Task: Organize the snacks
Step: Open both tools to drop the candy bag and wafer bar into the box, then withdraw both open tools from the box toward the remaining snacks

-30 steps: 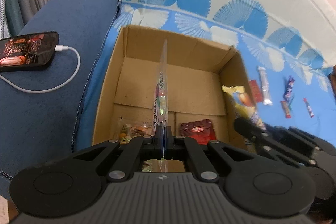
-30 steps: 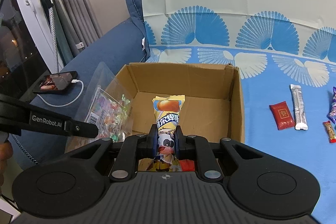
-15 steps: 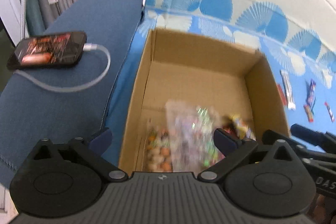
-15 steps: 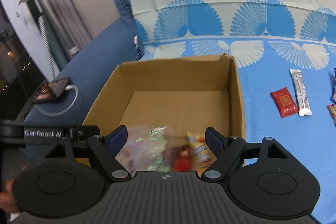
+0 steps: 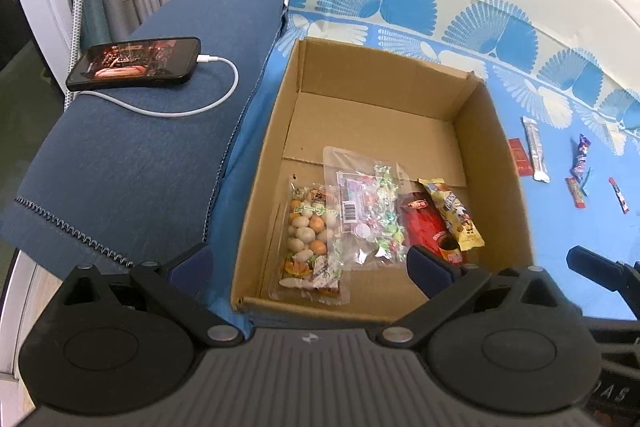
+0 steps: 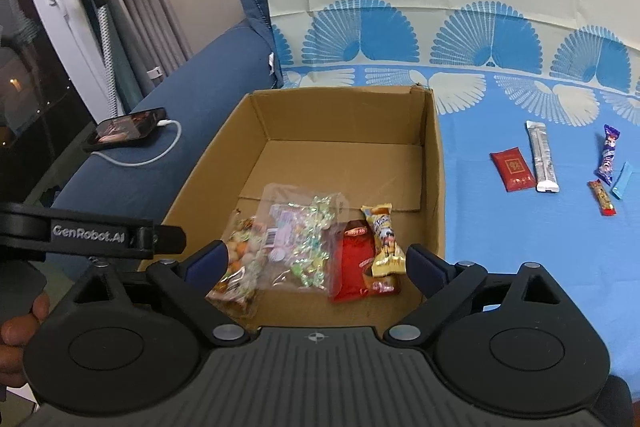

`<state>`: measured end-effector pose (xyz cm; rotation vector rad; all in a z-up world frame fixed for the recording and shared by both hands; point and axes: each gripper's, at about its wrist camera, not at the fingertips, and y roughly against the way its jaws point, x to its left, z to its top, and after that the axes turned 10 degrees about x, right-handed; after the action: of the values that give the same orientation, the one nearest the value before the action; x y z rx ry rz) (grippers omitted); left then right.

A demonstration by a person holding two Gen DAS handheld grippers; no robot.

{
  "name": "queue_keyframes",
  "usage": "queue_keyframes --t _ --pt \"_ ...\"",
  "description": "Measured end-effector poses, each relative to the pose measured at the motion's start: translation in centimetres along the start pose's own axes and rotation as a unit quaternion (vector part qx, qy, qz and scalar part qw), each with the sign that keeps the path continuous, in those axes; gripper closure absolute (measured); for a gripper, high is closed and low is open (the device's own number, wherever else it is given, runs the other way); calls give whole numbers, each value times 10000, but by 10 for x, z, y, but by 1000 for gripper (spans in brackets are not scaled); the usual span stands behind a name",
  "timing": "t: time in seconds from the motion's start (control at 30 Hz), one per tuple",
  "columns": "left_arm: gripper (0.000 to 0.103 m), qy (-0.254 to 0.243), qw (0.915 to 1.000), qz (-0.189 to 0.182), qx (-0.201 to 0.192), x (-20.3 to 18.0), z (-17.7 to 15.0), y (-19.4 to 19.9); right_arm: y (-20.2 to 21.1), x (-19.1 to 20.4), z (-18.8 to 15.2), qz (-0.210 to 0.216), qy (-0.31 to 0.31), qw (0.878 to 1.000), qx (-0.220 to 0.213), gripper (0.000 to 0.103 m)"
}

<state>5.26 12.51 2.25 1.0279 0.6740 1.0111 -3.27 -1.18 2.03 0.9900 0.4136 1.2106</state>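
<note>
An open cardboard box (image 5: 480,99) (image 6: 434,163) sits on the blue cloth. In it lie a clear candy bag (image 5: 370,203) (image 6: 300,231), a bag of round nuts (image 5: 310,239) (image 6: 240,255), a red packet (image 5: 426,227) (image 6: 356,267) and a yellow snack pack (image 5: 454,215) (image 6: 384,239). My left gripper (image 5: 310,267) is open and empty above the box's near edge. My right gripper (image 6: 316,263) is open and empty above the same end. Loose snacks lie right of the box: a red packet (image 6: 512,169), a silver stick (image 6: 542,157), a purple wrapper (image 6: 608,155).
A phone (image 5: 136,63) (image 6: 126,129) on a white charging cable (image 5: 208,99) lies on the blue sofa arm at left. More small bars (image 6: 602,197) and a blue strip (image 6: 622,181) lie on the cloth. The left gripper's body (image 6: 92,233) shows in the right wrist view.
Both grippers opened and let go: the candy bag and the yellow snack pack dropped into the box. Both grippers rose and pulled back.
</note>
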Motion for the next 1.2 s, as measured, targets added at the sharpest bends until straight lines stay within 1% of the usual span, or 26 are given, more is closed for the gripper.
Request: queue_keyframes --t 0.33,0.93,1.2 --pt "0 -52 9995 -13 -313 -5 -21 35 38 6 -17 -104 58 9990 -427 5" --pt "0 -211 9975 -18 -669 -16 -53 68 76 7 -42 -131 65 9966 -809 3" --pt "0 -290 9970 -12 -722 -21 -59 74 85 4 -49 -145 40 9959 -889 3"
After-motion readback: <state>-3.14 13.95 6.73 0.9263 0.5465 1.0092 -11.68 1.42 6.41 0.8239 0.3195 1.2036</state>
